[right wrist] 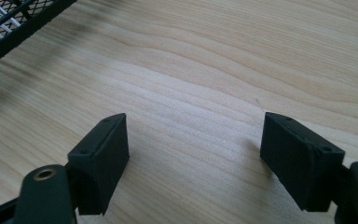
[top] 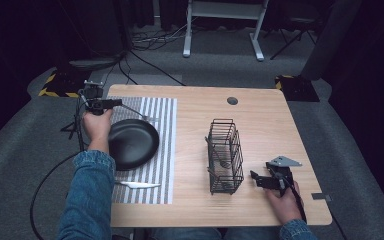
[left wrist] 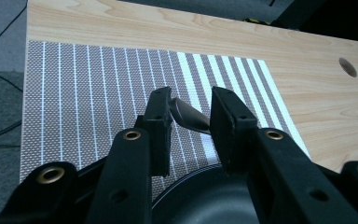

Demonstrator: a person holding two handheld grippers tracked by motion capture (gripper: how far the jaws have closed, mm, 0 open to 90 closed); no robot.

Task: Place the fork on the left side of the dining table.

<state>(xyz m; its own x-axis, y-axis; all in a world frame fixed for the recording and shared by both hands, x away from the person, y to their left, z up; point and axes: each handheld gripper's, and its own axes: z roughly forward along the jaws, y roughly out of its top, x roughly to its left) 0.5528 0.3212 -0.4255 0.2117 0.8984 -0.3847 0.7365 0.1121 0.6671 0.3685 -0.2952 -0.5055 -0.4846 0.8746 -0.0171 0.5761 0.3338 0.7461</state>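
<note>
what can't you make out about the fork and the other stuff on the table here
- Fork: left gripper view, both ends hidden behind the left gripper jaws; whether the pads press it is unclear.
- Utensil in the wire basket: high view, too small and barred by wires to identify.
- Black plate: left gripper view, cut off by the bottom edge.

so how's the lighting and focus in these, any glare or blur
High view: table evenly lit, surroundings dark, small things soft. Left gripper view: striped placemat sharp, a metal utensil handle between the left tool tips shows a dull sheen. Right gripper view: wood grain crisp, soft shadows under the open right tool.
</note>
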